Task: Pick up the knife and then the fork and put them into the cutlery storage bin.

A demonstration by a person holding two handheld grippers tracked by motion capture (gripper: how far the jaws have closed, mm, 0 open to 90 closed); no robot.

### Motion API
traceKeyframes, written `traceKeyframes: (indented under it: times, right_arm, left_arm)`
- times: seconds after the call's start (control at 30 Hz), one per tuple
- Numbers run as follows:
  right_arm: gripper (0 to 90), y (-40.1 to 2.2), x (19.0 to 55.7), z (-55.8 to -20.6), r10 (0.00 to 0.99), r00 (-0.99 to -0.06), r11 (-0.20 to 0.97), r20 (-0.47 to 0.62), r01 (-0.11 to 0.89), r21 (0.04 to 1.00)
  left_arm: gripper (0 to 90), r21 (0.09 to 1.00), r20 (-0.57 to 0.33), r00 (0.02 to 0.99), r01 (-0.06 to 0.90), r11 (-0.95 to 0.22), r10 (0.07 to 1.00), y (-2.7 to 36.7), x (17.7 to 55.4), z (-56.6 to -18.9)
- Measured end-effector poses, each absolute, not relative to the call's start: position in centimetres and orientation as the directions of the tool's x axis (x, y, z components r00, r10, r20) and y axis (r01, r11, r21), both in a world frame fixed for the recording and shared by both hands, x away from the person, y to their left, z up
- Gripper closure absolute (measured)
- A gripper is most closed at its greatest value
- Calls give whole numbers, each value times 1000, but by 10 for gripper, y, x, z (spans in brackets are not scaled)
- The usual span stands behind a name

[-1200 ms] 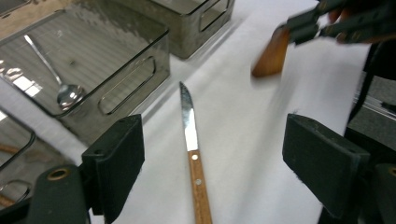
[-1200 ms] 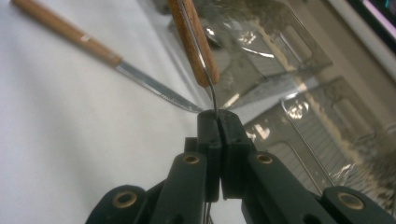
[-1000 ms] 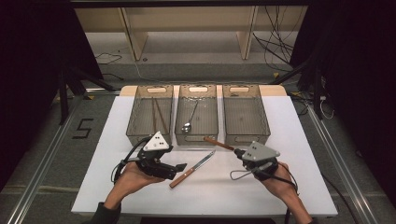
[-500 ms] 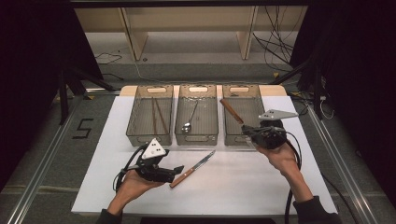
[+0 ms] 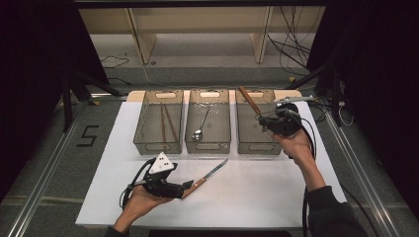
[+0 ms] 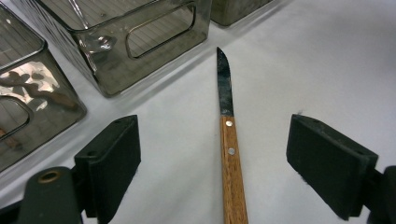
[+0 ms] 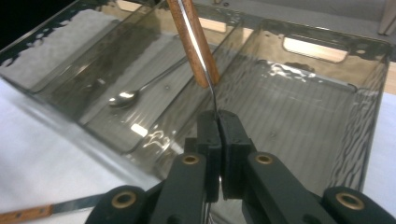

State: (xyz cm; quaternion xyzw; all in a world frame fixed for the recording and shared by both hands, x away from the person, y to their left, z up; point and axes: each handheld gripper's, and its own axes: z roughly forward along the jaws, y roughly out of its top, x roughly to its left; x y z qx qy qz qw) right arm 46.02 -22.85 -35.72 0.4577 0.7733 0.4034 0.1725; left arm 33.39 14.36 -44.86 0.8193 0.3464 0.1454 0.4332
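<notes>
While previously low, right gripper (image 5: 262,120) with knife (image 5: 249,100) over right bin (image 5: 252,143).

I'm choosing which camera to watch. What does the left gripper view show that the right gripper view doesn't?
Left gripper view: the open left claw astride the table knife, its blade and wooden handle seen close. Right gripper view: the right claw shut on the held knife by its blade, over the right bin. Both: the table knife, the bins and the white table.
</notes>
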Motion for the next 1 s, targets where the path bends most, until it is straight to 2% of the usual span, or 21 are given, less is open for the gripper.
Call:
traceKeyframes:
  times: [0.6,1.0]
  right_arm:
    - [889,-234,509,-384,923,-369,188,108,678,711]
    - [888,-231,520,-400,935,-334,172,117,718,674]
  left_arm:
    - [165,826,-78,698,445,-346,712,145,331,-452]
    - [163,821,-89,696,456,-343,713,144,329,-457]
